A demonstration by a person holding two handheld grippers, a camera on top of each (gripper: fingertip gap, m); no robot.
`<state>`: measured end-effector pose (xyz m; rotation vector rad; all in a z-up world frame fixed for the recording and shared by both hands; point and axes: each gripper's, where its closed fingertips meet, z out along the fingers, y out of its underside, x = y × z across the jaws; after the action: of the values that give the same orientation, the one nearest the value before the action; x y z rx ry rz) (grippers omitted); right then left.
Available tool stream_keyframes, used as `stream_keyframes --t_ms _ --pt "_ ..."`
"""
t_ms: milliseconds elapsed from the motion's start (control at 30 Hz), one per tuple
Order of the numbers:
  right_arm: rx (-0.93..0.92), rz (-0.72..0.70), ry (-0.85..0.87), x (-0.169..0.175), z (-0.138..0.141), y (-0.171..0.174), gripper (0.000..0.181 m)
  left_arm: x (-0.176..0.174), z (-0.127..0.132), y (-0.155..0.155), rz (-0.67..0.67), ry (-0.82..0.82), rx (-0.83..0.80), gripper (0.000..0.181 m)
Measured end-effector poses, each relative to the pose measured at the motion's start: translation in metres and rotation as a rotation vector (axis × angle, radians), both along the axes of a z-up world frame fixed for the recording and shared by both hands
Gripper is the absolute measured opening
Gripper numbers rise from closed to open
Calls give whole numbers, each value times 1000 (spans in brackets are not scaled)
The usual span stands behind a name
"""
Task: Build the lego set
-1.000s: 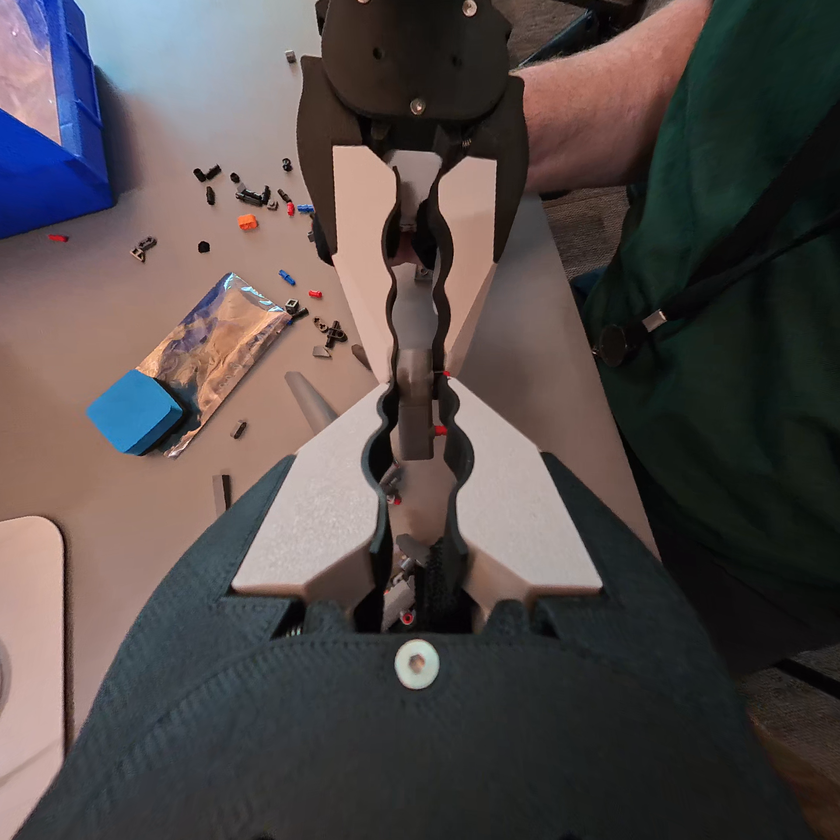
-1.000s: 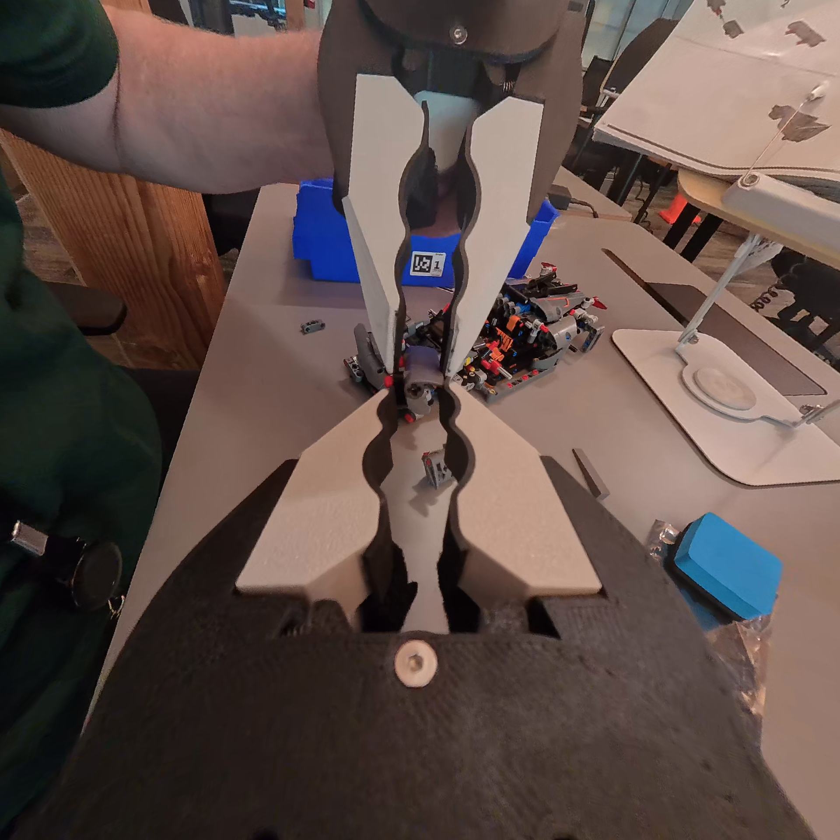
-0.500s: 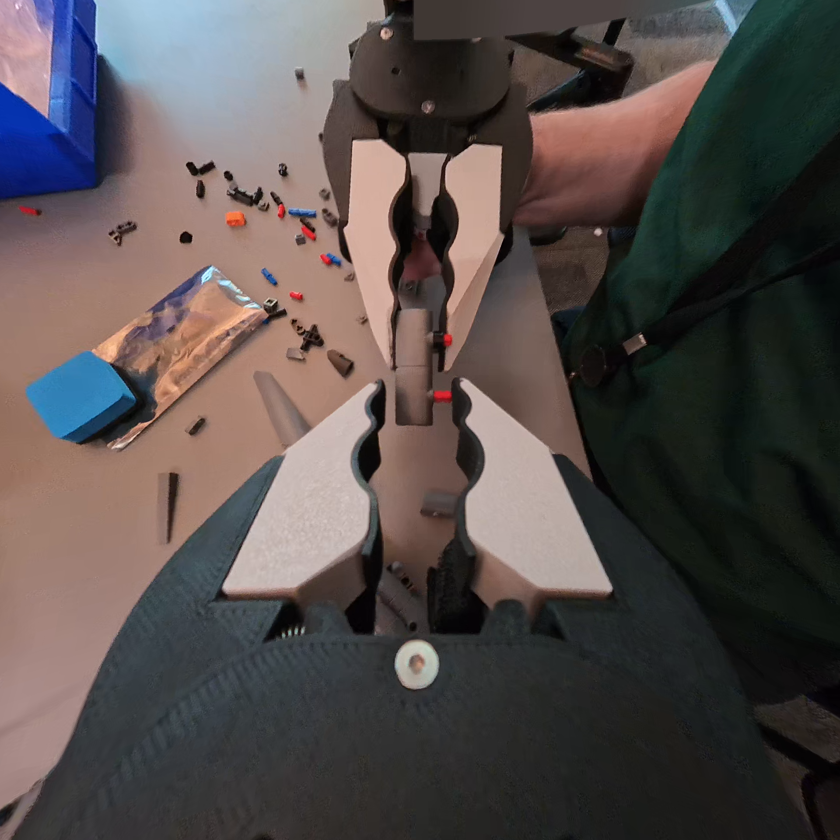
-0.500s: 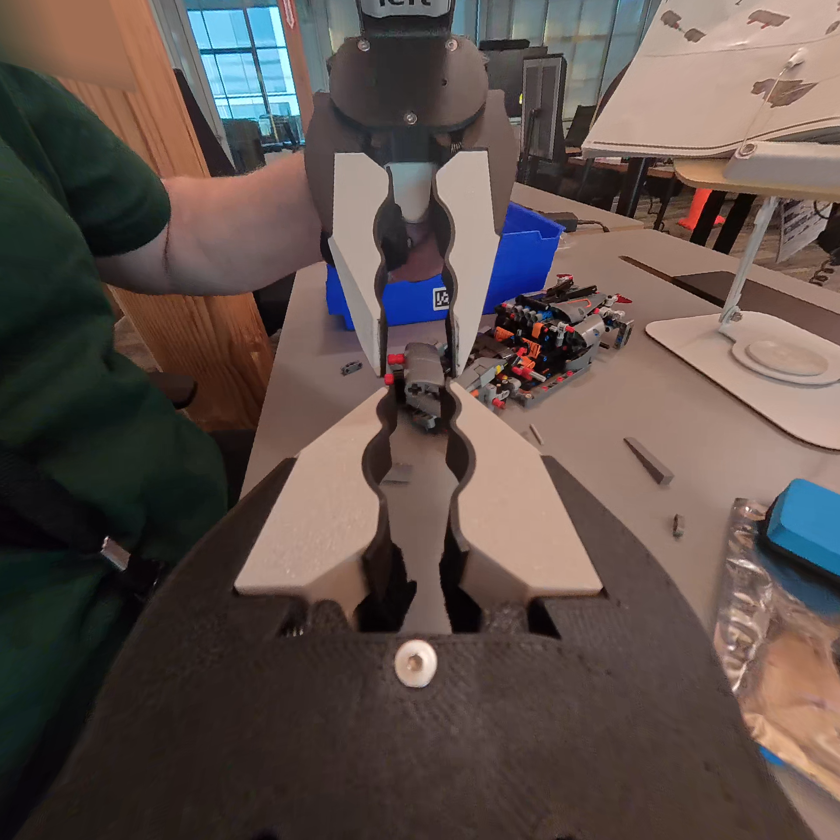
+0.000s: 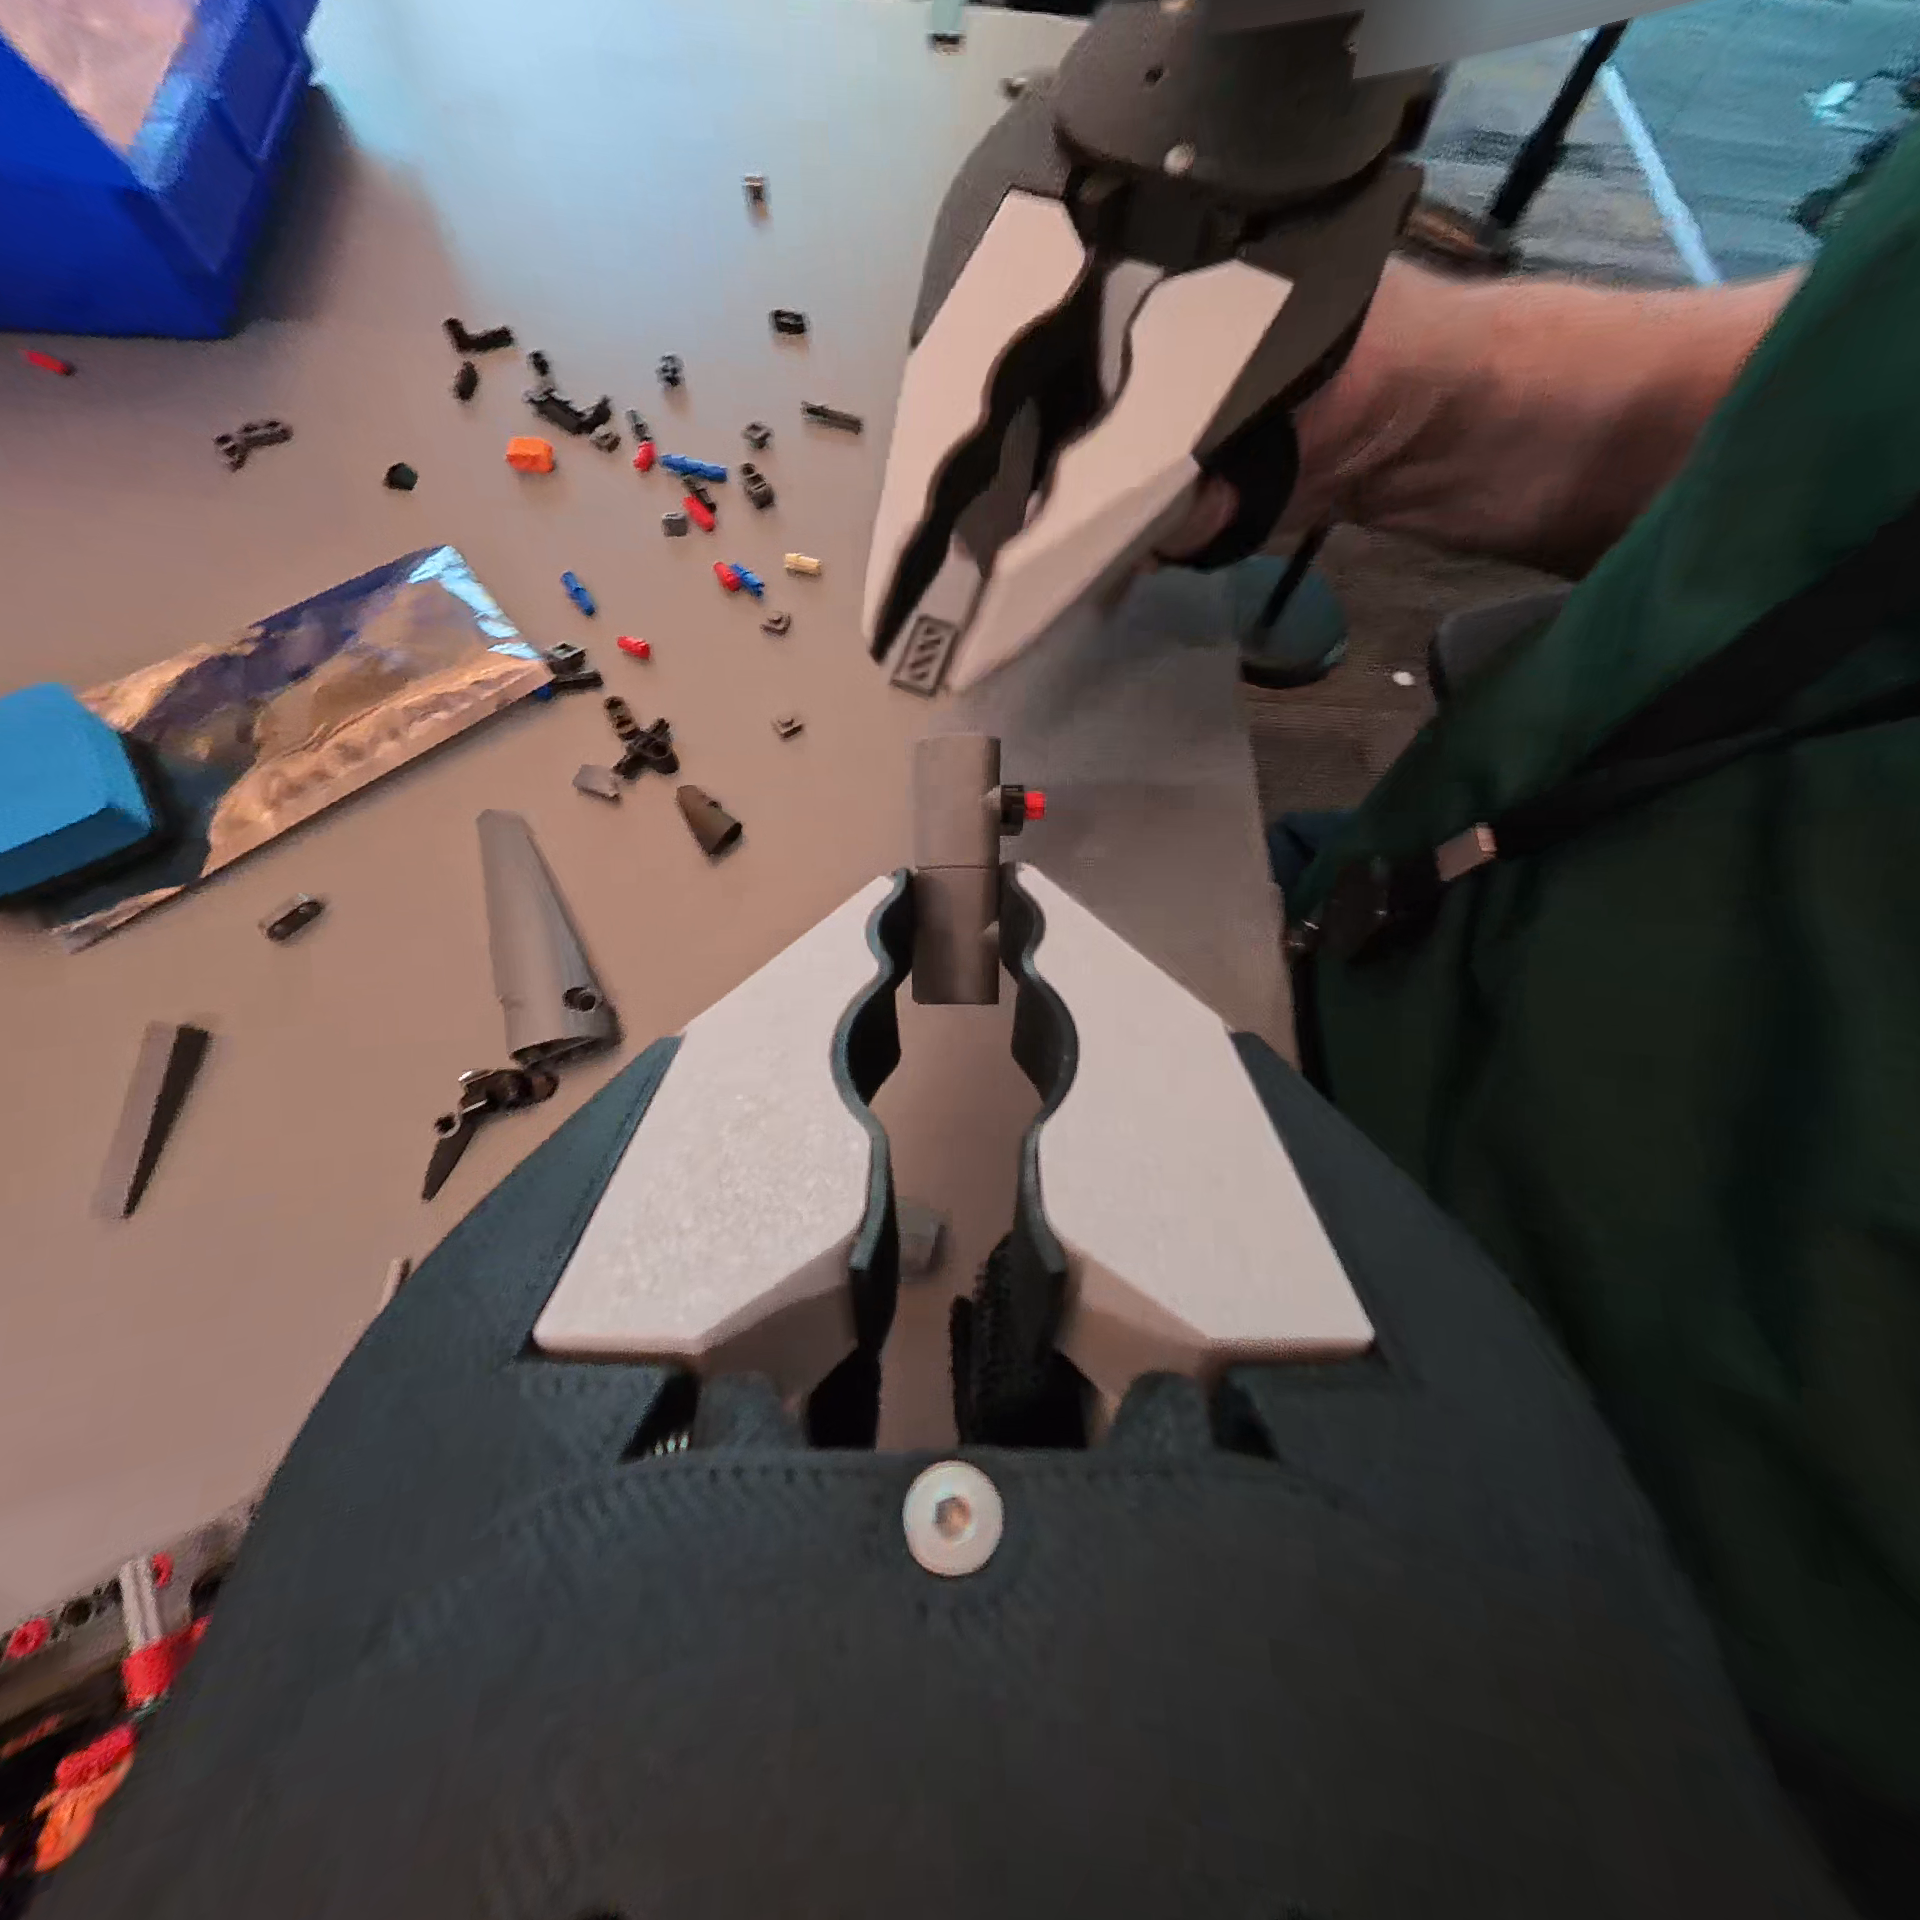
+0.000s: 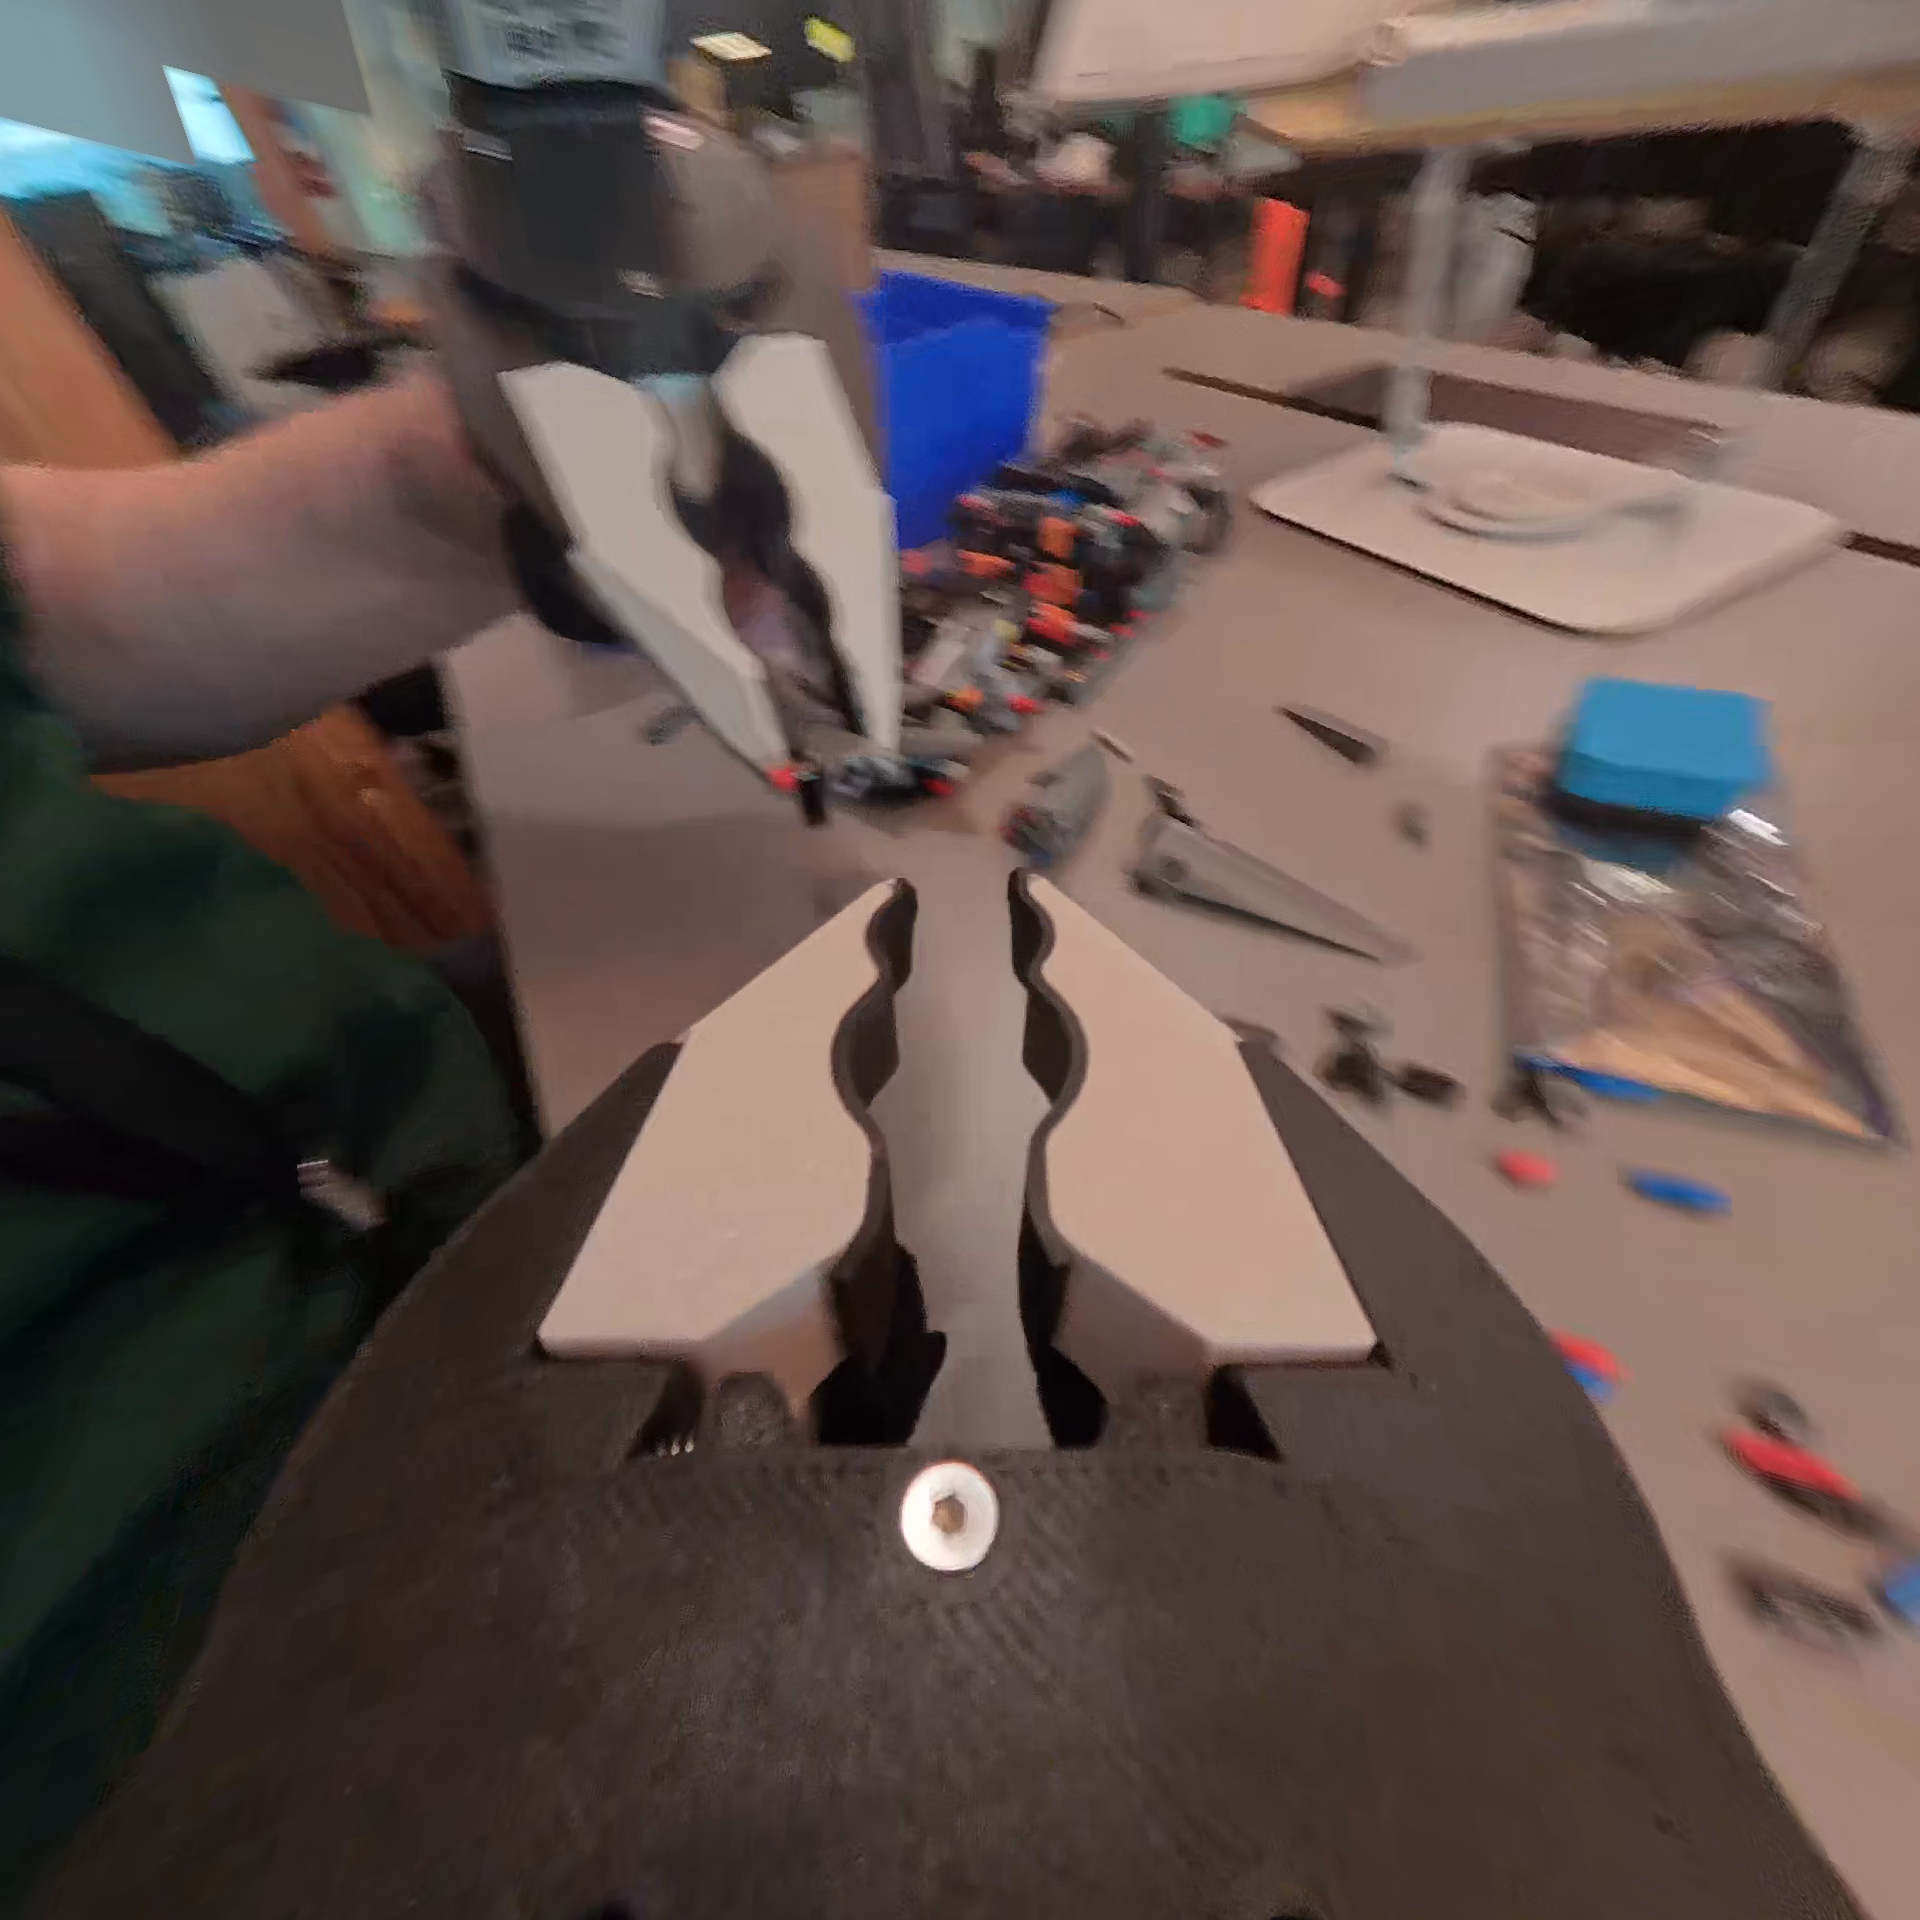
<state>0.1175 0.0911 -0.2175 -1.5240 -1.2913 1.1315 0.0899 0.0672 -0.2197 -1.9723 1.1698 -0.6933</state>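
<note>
My left gripper (image 5: 956,883) is shut on a short grey lego piece (image 5: 954,810) with a red pin on its right side, held upright above the table. My right gripper (image 6: 961,894) is empty with its jaws a little apart. In the left wrist view the right gripper (image 5: 930,649) hangs up and to the right of the piece, apart from it. In the blurred right wrist view the left gripper (image 6: 821,769) is at upper left with the piece at its tips. The partly built lego model (image 6: 1039,582) stands behind it.
Several loose small pieces (image 5: 665,468) lie scattered on the grey table. A grey wedge panel (image 5: 535,935), a foil bag (image 5: 312,686), a blue block (image 5: 62,790) and a blue bin (image 5: 125,208) lie left. A white stand base (image 6: 1538,530) is far right. A person's green shirt (image 5: 1662,1039) is on the right. About 4 centimeters separates my left fingertips from my right. Both grippers' tips are roughly 25 centimeters from the partly built lego model (image 6: 1039,582).
The left gripper opened, then shut on the grey piece. The right gripper let go of it and pulled back and away. Both views have swung.
</note>
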Motion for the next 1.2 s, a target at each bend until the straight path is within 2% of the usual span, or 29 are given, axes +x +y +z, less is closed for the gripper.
stream_keyframes --t_ms 100,167,267,367,533,767,1000,1200 --pt "26 -182 -150 12 -17 46 12 -5 -10 9 60 30 -15 13" --pt "91 -259 -312 15 -36 73 11 -5 -19 12 77 49 -36 13" --pt "95 -237 -412 10 -60 92 9 -7 -30 13 87 93 -59 13" --pt "186 -226 -507 11 -74 110 10 -10 -40 11 94 129 -98 14" --pt "256 -120 -544 6 -79 112 11 -9 -43 11 89 121 -122 14" --pt "226 -5 -602 5 -89 113 13 -9 -40 15 83 110 -128 14" --pt "146 25 -584 2 -90 113 6 -14 -40 18 103 95 -147 14" --pt "81 -11 -498 0 -81 111 5 -23 -29 30 199 14 -138 13"
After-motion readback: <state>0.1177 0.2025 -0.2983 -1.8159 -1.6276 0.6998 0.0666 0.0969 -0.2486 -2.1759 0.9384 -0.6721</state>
